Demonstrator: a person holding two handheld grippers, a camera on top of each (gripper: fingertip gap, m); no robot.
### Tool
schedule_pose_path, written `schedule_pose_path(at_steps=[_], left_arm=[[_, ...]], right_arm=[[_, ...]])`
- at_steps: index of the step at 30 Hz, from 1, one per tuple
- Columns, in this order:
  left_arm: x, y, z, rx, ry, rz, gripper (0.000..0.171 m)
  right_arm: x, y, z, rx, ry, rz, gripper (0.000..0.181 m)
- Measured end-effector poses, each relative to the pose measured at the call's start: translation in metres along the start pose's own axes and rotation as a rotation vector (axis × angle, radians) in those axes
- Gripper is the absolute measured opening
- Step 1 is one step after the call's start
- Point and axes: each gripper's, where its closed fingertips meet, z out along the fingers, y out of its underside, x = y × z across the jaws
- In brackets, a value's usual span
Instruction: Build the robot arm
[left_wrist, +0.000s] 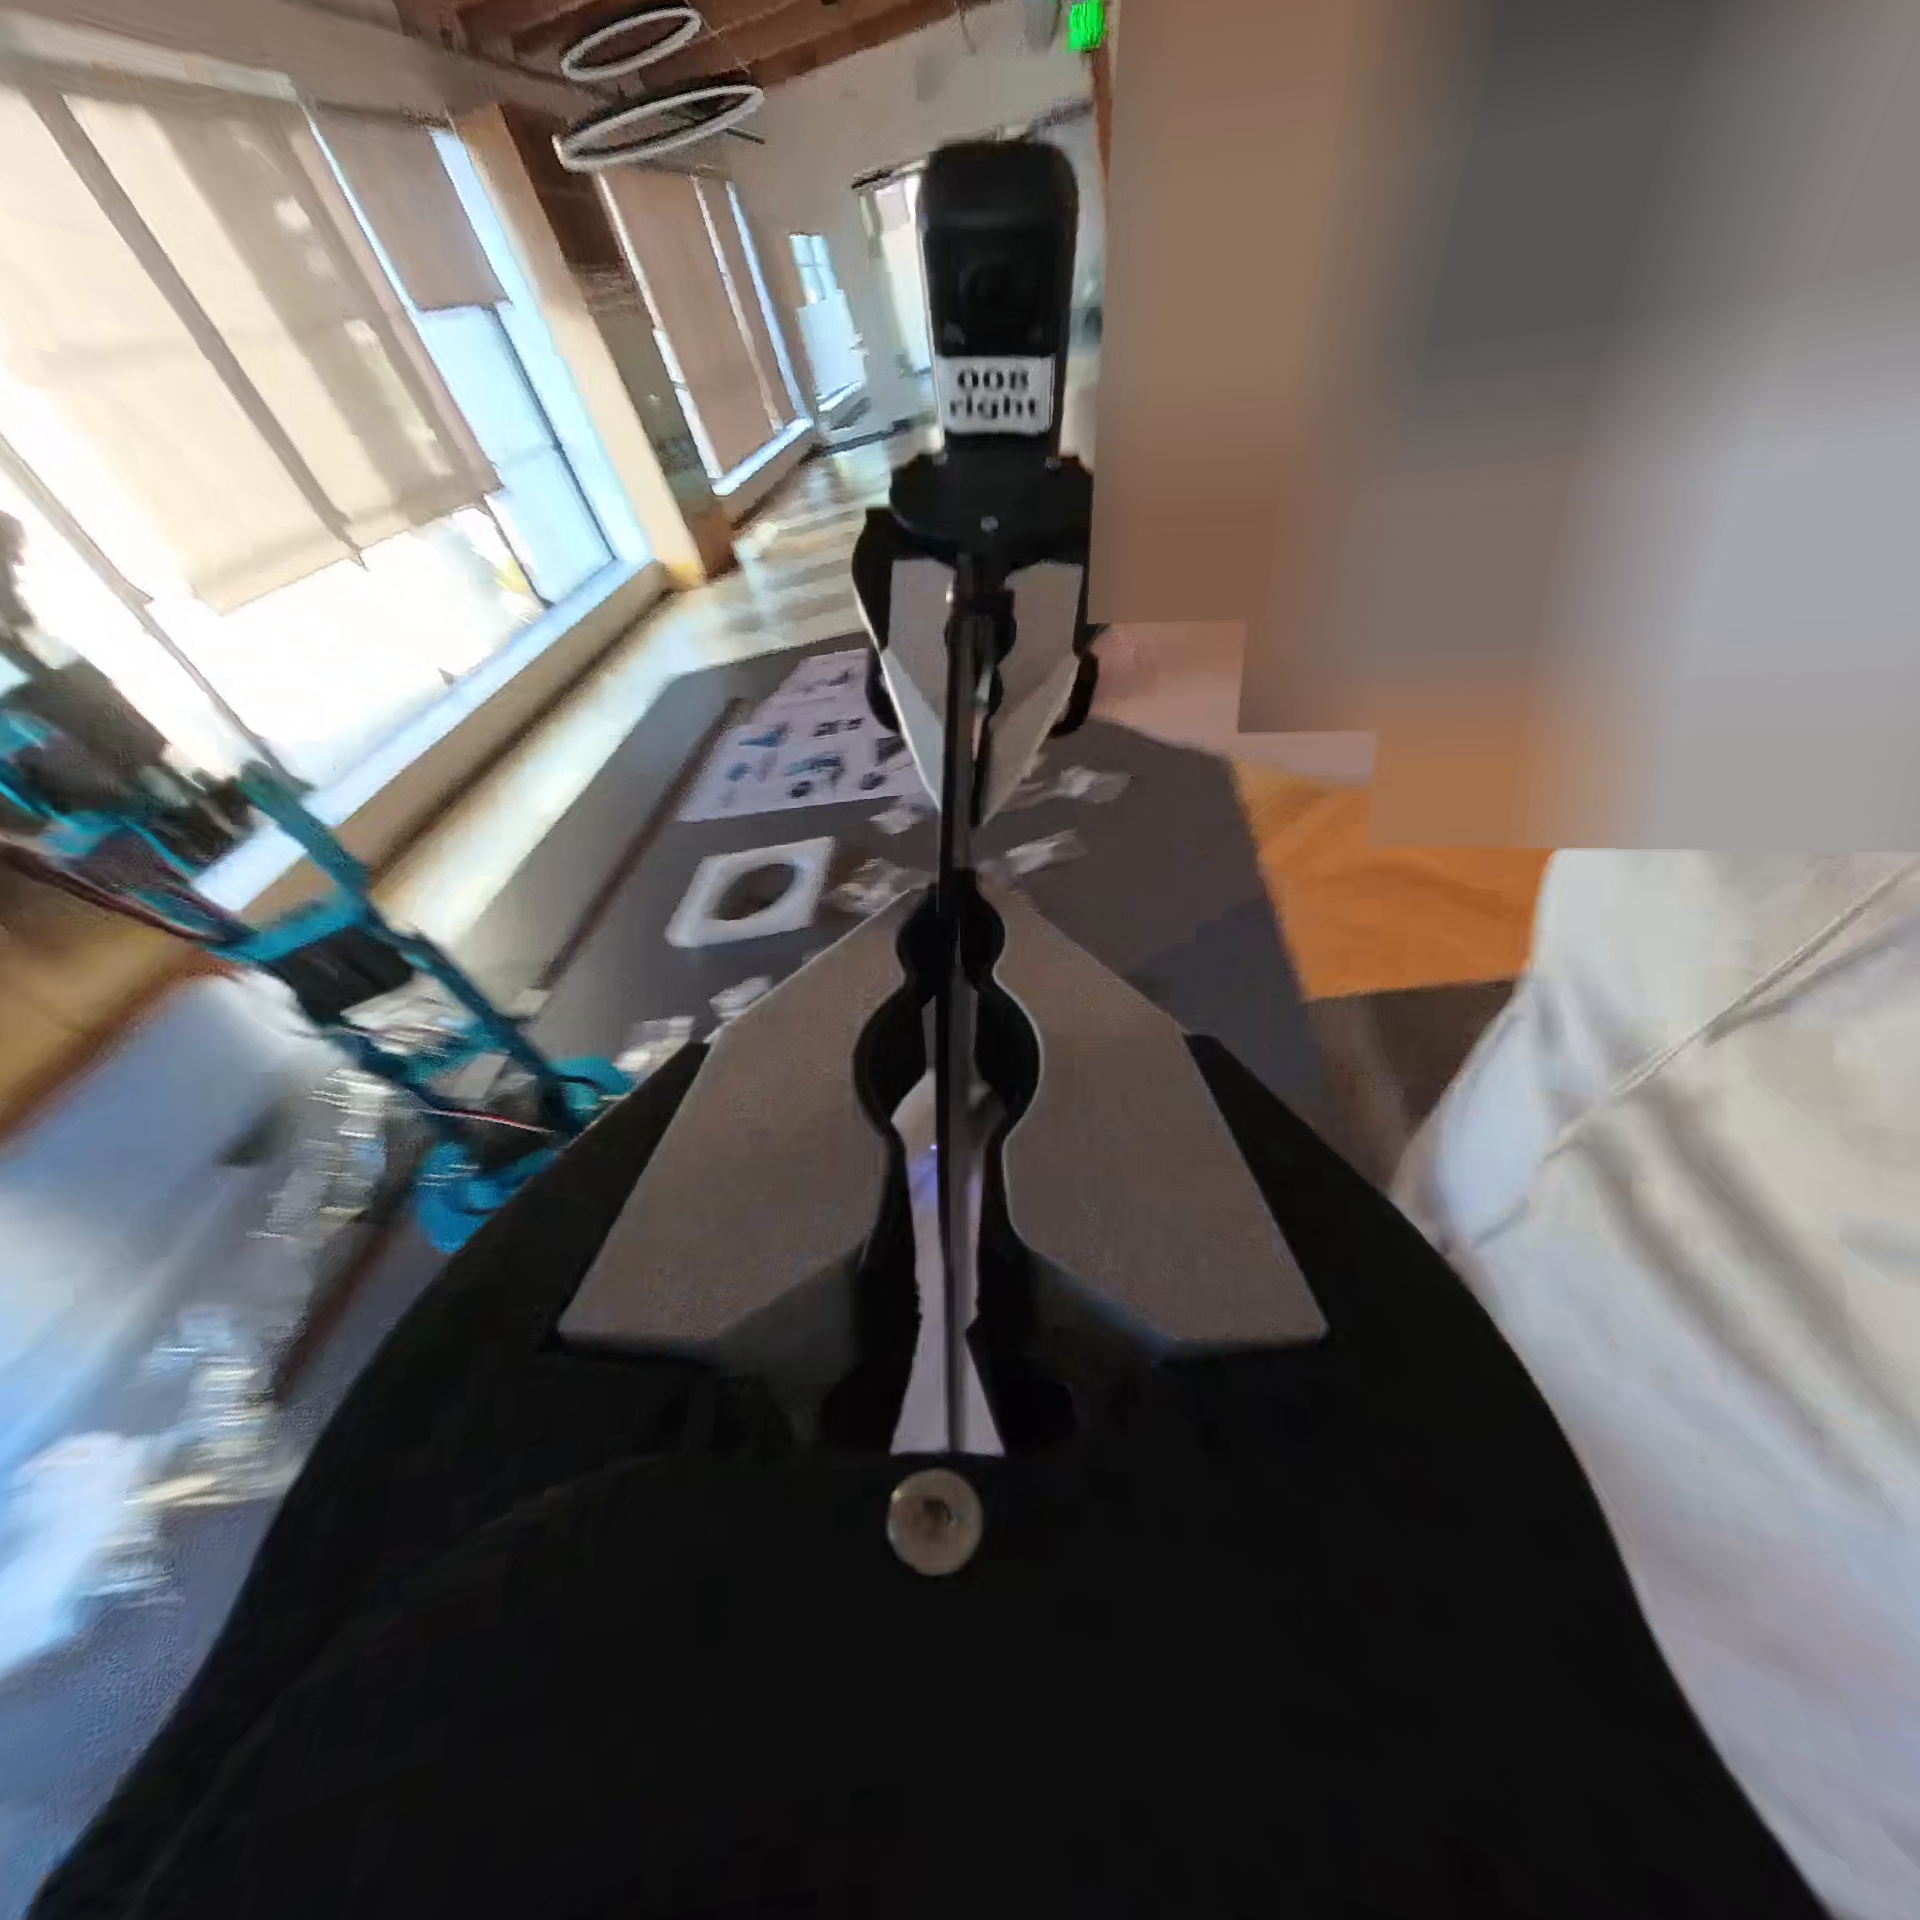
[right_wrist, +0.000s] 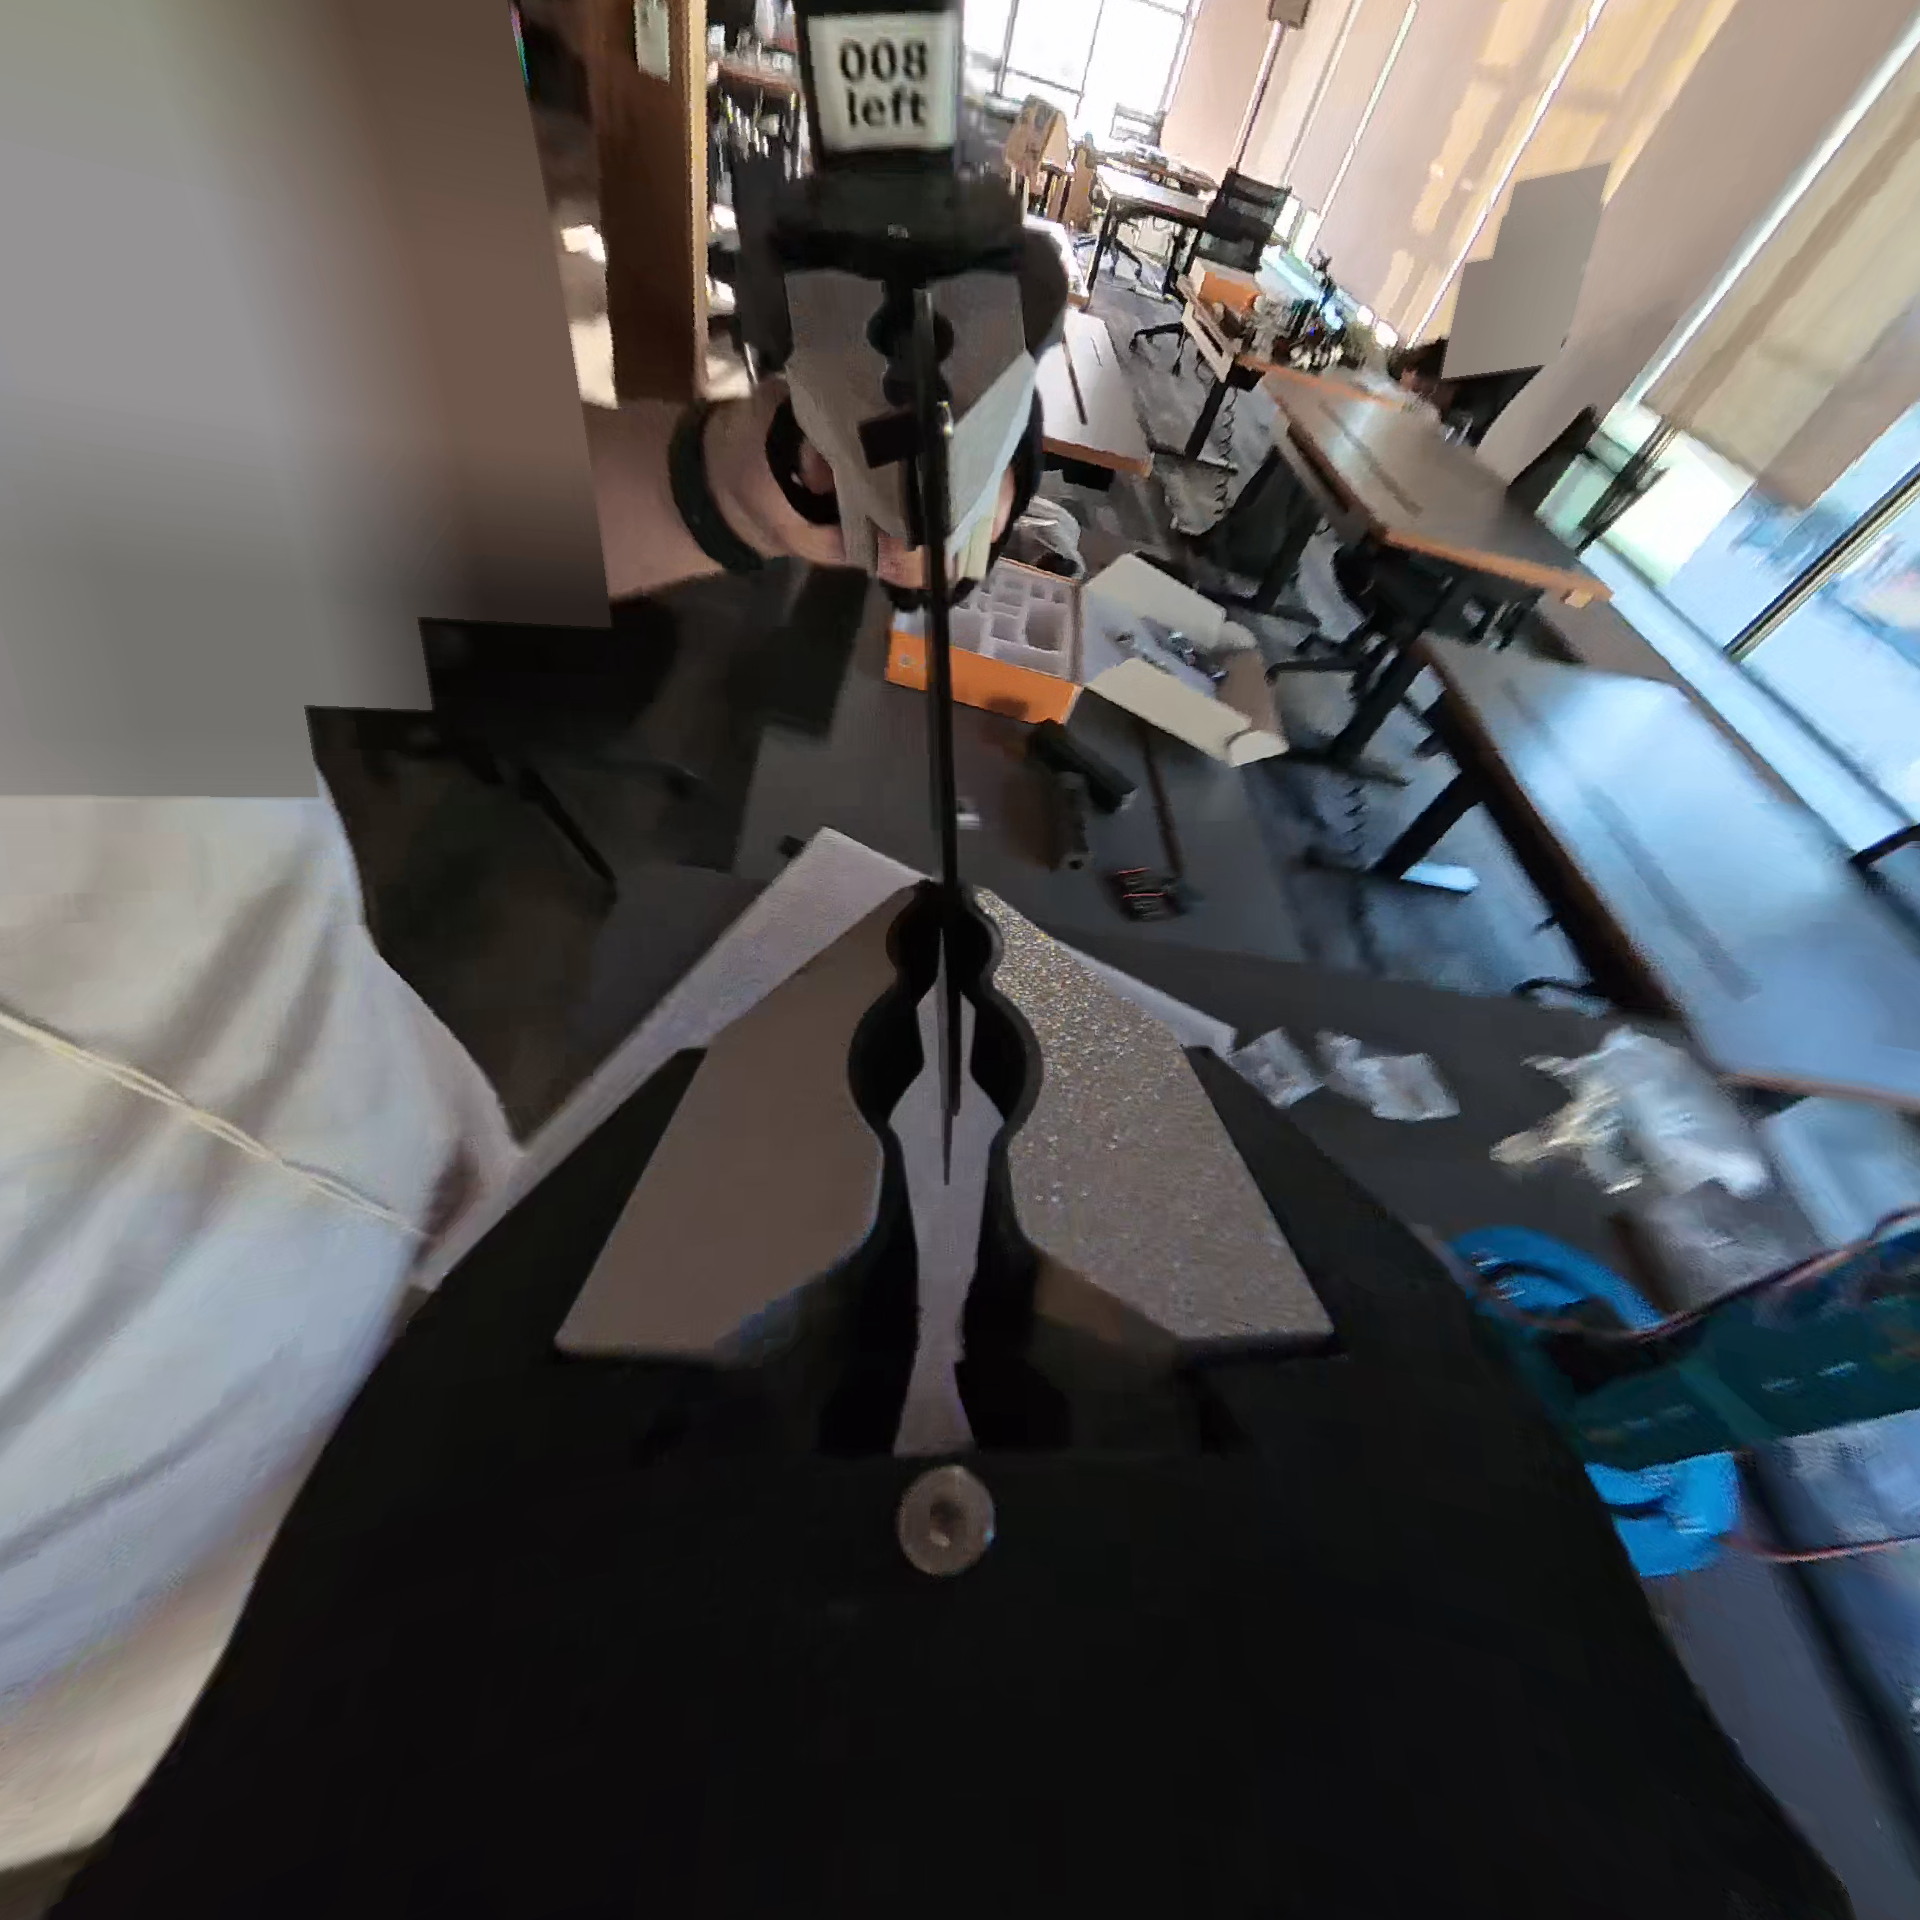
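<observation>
The left gripper (left_wrist: 951, 914) and the right gripper (right_wrist: 940, 904) face each other above the dark counter (right_wrist: 1226, 925), and each has its fingers squeezed narrow on one end of a thin black rod (right_wrist: 940, 707). The rod runs straight out from between one pair of fingers into the other pair. To hold it well, both grips should keep tight and level so the rod does not bend or slip.
</observation>
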Motion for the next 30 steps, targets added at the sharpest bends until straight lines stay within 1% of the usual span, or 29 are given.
schedule_pose_path(at_steps=[1,2,3,5,7,8,10,11,12,13,16,19,21,23,25,28,29,30], left_arm=[[0.004,0.001,-0.003,-0.021,-0.033,0.108,0.0],[0.007,0.003,-0.006,-0.036,-0.058,0.183,0.0],[0.009,0.007,-0.009,-0.042,-0.076,0.216,0.0],[0.011,0.018,-0.015,-0.051,-0.103,0.226,0.0],[0.012,0.031,-0.021,-0.089,-0.134,0.273,0.0],[0.013,0.04,-0.024,-0.139,-0.166,0.344,0.0],[0.014,0.063,-0.028,-0.305,-0.228,0.528,0.0],[0.013,0.076,-0.03,-0.388,-0.254,0.595,0.0],[0.012,0.089,-0.031,-0.445,-0.278,0.628,0.0],[0.011,0.101,-0.031,-0.48,-0.302,0.644,0.0],[0.011,0.133,-0.028,-0.536,-0.351,0.683,0.0],[0.017,0.156,-0.019,-0.581,-0.372,0.785,0.0],[0.023,0.17,-0.014,-0.616,-0.376,0.853,0.0],[0.033,0.182,-0.009,-0.639,-0.375,0.871,0.0],[0.044,0.199,-0.005,-0.664,-0.34,0.841,0.005],[0.056,0.223,0.001,-0.694,-0.285,0.751,0.014],[0.058,0.227,0.002,-0.686,-0.288,0.71,0.016],[0.06,0.229,0.003,-0.675,-0.293,0.665,0.022]], right_arm=[[0.0,-0.001,0.002,-0.023,0.02,-0.083,0.0],[-0.001,-0.001,0.006,-0.044,0.03,-0.145,0.0],[-0.002,0.001,0.01,-0.064,0.047,-0.207,0.0],[-0.003,0.005,0.019,-0.108,0.099,-0.36,0.0],[-0.002,0.013,0.029,-0.156,0.124,-0.482,0.001],[-0.001,0.018,0.035,-0.178,0.131,-0.543,0.001],[-0.001,0.033,0.046,-0.231,0.136,-0.65,0.0],[-0.001,0.041,0.052,-0.251,0.148,-0.708,0.0],[-0.002,0.05,0.057,-0.267,0.163,-0.766,0.0],[-0.004,0.059,0.062,-0.281,0.183,-0.809,0.0],[-0.01,0.085,0.07,-0.285,0.243,-0.902,0.001],[-0.016,0.113,0.073,-0.268,0.312,-0.979,0.0],[-0.022,0.128,0.074,-0.27,0.33,-1.019,0.0],[-0.031,0.14,0.075,-0.264,0.326,-1.045,0.0],[-0.04,0.154,0.077,-0.275,0.319,-1.08,0.0],[-0.047,0.172,0.08,-0.31,0.286,-1.075,0.002],[-0.048,0.174,0.079,-0.311,0.291,-1.077,0.002],[-0.048,0.176,0.079,-0.315,0.297,-1.082,0.002]])
